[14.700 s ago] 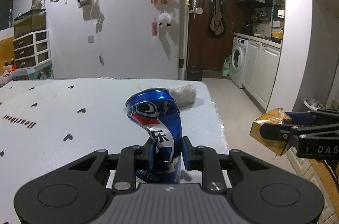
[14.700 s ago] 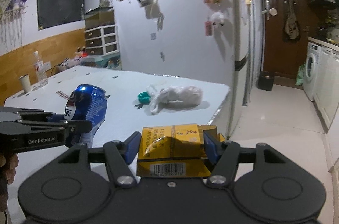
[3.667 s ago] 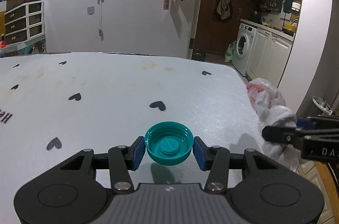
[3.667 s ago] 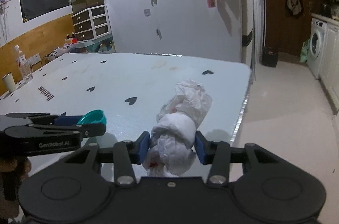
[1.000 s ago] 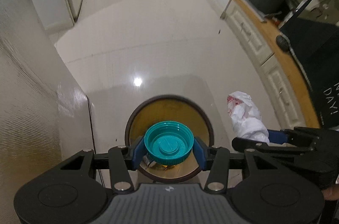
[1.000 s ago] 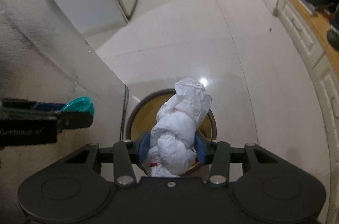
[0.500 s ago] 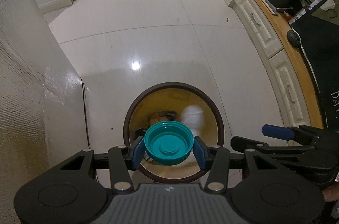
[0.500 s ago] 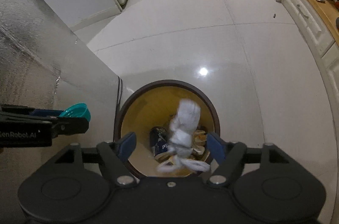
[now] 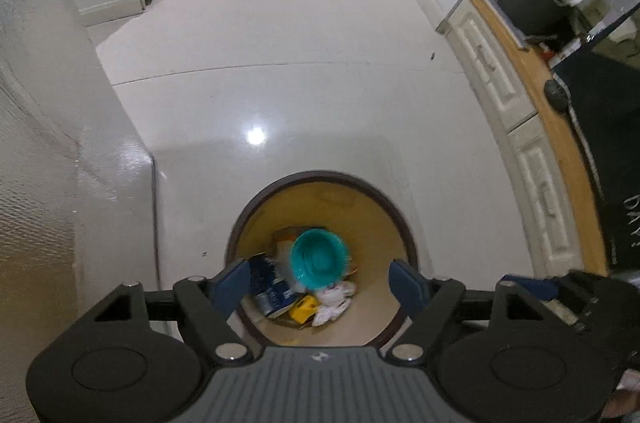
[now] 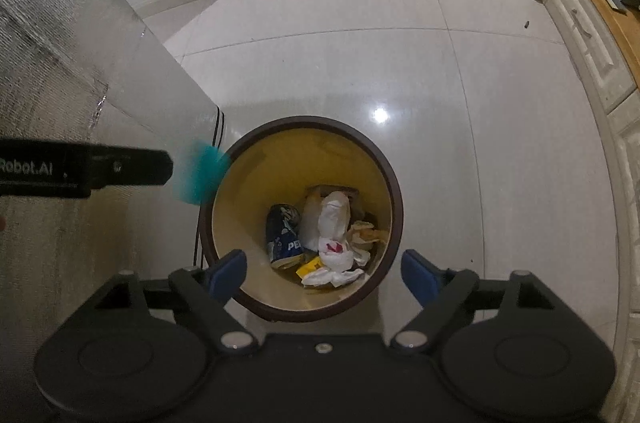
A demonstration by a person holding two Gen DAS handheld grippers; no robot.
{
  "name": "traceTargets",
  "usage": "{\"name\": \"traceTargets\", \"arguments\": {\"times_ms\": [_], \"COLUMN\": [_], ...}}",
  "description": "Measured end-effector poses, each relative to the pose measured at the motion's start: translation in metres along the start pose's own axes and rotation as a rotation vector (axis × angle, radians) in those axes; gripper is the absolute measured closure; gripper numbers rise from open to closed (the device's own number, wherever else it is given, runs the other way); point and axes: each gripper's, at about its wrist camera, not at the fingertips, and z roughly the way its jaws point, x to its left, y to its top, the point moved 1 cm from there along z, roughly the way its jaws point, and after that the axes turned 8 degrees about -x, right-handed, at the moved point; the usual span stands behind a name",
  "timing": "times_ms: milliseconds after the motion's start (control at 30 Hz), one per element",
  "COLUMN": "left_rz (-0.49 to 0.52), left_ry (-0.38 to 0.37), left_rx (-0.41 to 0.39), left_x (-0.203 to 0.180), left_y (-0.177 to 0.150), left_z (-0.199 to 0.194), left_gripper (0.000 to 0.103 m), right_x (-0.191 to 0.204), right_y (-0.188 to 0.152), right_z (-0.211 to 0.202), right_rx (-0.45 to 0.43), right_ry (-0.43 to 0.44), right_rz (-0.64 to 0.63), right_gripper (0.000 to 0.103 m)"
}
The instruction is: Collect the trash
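Left gripper (image 9: 319, 281): jaws spread and opening, both blue pads clear of everything. The teal cap (image 9: 319, 260) sits between them in the left wrist view but touches neither pad; it is loose in the air, its hollow side toward the camera, over the mouth of the trash bin (image 9: 256, 207).

Right gripper (image 10: 323, 273): jaws also spread and opening, nothing between them, pointing steeply down at the same bin.

Left wrist view: the cap covers part of the bin's contents. A blue can (image 9: 269, 287), a yellow carton (image 9: 303, 307) and a white plastic bag (image 9: 333, 299) show around it on the bin floor. At right, the right gripper's fingers reach in from the edge beside a white cabinet (image 9: 520, 127) with a wooden top.

Right wrist view: the bin's yellow interior is unobstructed, so can, bag and carton lie fully exposed, bunched together. Here the cap is a teal blur just off the left gripper's black finger, at the bin's left rim. Whether it overlaps the rim cannot be told. The tiled floor (image 10: 360, 63) surrounds the bin.
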Motion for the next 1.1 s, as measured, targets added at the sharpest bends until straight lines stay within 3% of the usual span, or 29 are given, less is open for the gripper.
{"name": "traceTargets", "arguments": {"times_ms": [533,833,1100], "left_rz": [-0.011,-0.027,-0.027], "left_ry": [0.119,0.166,0.187], "left_rx": [-0.01,-0.015,-0.069], "left_x": [0.023,0.025,0.013], "left_y": [-0.004,-0.018,-0.034], "left_z": [-0.025,-0.051,-0.096], "left_gripper": [0.002,0.0,0.0], "right_x": [0.009,0.019,0.02], "right_y": [0.006,0.0,-0.012], "right_z": [-0.017,-0.046,-0.095], "right_rx": [-0.025,-0.025,-0.085], "right_ry": [-0.006,-0.014,-0.038], "right_rz": [0.003,-0.005,0.007], "right_gripper": [0.0,0.0,0.0]}}
